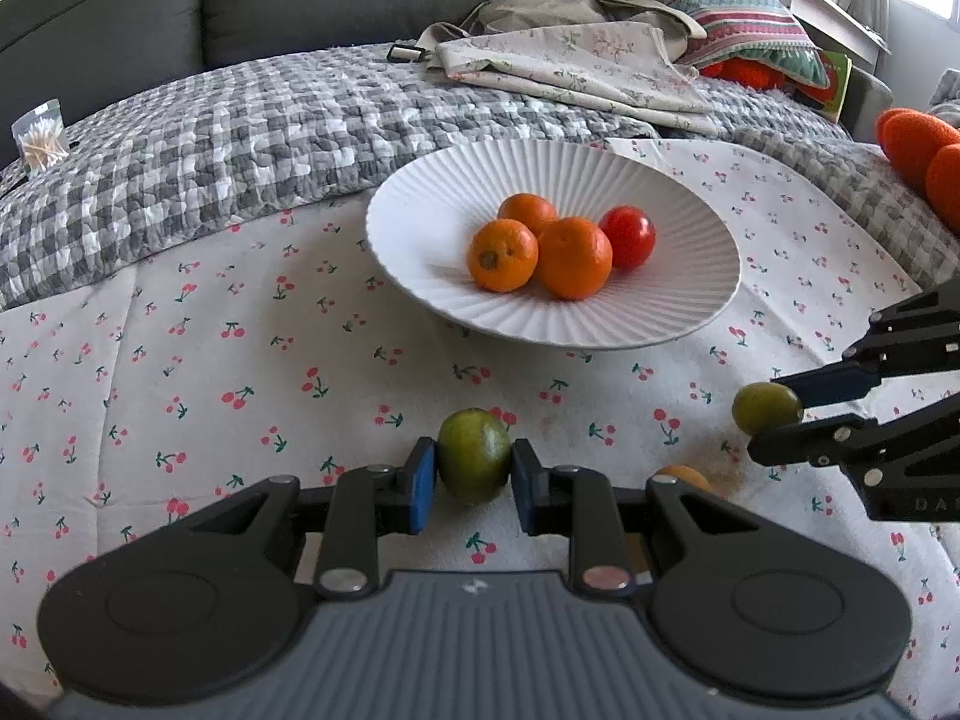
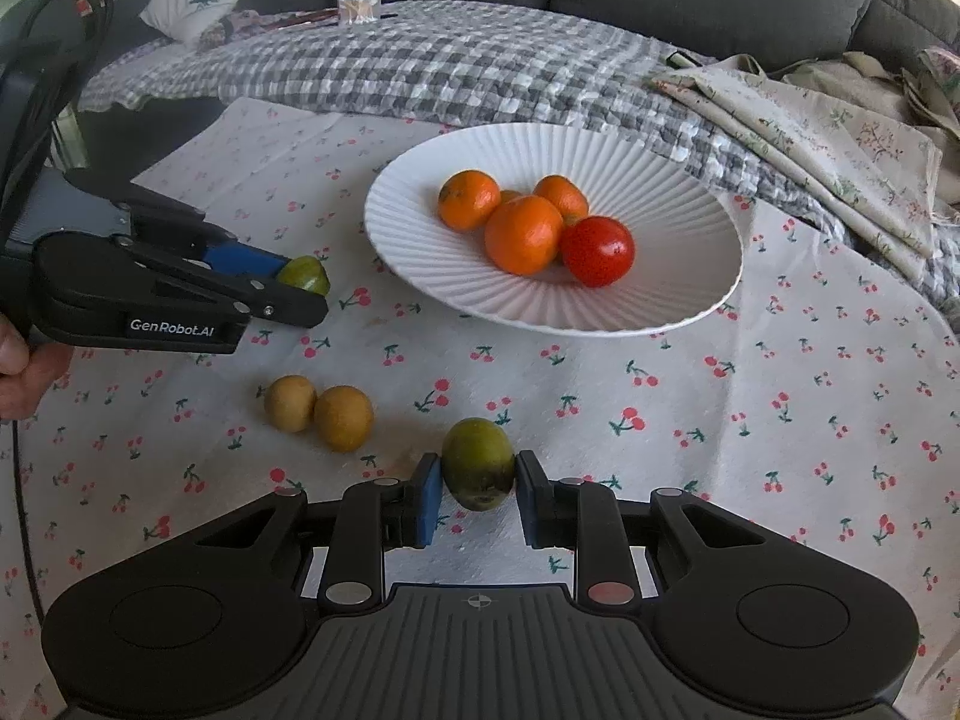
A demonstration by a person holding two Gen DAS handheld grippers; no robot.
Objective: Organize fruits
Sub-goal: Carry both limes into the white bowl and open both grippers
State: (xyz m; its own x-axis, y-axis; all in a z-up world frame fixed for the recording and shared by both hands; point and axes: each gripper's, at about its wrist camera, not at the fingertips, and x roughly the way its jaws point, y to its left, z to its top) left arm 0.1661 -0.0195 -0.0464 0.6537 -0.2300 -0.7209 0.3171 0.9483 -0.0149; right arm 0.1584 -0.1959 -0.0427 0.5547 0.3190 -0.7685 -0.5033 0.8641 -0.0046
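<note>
Carry both loads level to ribbed white ceramic plate (image 2: 690, 300); release low beside orange mandarins (image 2: 523, 234), clear of red tomato (image 2: 598, 251). Left tongs (image 1: 474, 483) clamp round green fruit (image 1: 474, 463) between blue pads. Right tongs (image 2: 478, 489) clamp second green fruit (image 2: 479, 463). Plate lies ahead of both tongs. Two yellow-brown fruits (image 2: 318, 413) rest on cherry-print cloth (image 2: 750, 450), ahead-left of right tongs.

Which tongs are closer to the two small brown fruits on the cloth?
Left. The left tongs, holding a green fruit, hang just above the two brown fruits; the right tongs, holding another green fruit, sit off to their right.
</note>
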